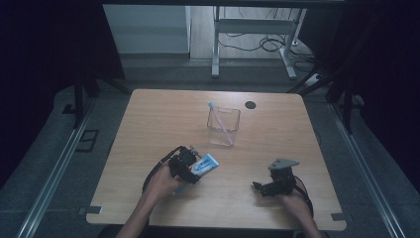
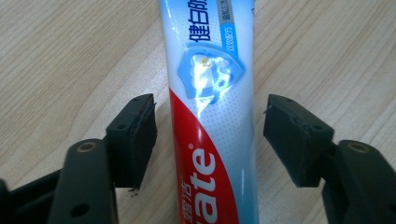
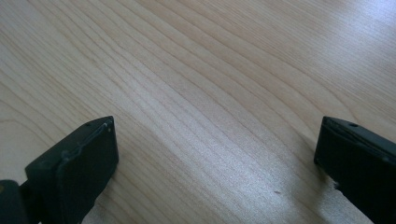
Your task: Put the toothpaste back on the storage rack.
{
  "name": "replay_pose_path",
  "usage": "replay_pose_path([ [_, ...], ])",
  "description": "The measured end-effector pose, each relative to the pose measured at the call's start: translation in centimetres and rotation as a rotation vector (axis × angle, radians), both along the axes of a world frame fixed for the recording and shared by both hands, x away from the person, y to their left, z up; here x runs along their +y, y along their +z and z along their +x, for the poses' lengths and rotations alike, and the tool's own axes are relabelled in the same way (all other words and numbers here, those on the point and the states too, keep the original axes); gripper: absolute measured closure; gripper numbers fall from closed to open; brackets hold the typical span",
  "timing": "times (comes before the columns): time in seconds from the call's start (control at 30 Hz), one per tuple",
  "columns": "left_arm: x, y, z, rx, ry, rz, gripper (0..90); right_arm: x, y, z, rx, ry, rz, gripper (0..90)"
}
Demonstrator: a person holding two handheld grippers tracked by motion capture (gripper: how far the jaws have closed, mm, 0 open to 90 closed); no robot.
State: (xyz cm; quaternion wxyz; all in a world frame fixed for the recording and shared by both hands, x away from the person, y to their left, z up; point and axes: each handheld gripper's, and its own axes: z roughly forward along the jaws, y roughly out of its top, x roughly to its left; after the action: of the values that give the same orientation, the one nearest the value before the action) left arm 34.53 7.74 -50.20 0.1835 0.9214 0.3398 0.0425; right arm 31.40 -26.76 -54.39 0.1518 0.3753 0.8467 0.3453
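Note:
A white, blue and red toothpaste tube [image 1: 206,164] [image 2: 210,70] lies flat on the wooden table [image 1: 148,124] near its front left. My left gripper [image 1: 194,171] [image 2: 210,128] straddles the tube; a thin strip of table shows between each pad and the tube, so it stands open around it. A clear plastic box [image 1: 224,130] stands at the table's middle with a pale toothbrush [image 1: 219,119] leaning inside it. My right gripper [image 1: 257,187] [image 3: 215,154] rests low over bare wood at the front right, open with nothing between its fingers.
A small black round spot [image 1: 250,104] marks the table's far side. Beyond the far edge stands a metal desk frame [image 1: 216,44] with cables on the floor. Metal rails [image 1: 54,168] run along both sides of the table.

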Motion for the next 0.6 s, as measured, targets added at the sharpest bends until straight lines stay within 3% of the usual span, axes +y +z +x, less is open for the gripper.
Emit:
replay_pose_path([
  [0.37, -0.8, -0.5, 1.2, 0.064, -0.004, 0.028, 40.8, 0.0, 0.0, 0.0, 0.0, 0.0, 0.0, 0.0],
  [0.6, -1.5, -0.3, 1.4, 0.066, -0.018, 0.071, 45.9, 0.0, 0.0, 0.0, 0.0, 0.001, -0.001, 0.0],
])
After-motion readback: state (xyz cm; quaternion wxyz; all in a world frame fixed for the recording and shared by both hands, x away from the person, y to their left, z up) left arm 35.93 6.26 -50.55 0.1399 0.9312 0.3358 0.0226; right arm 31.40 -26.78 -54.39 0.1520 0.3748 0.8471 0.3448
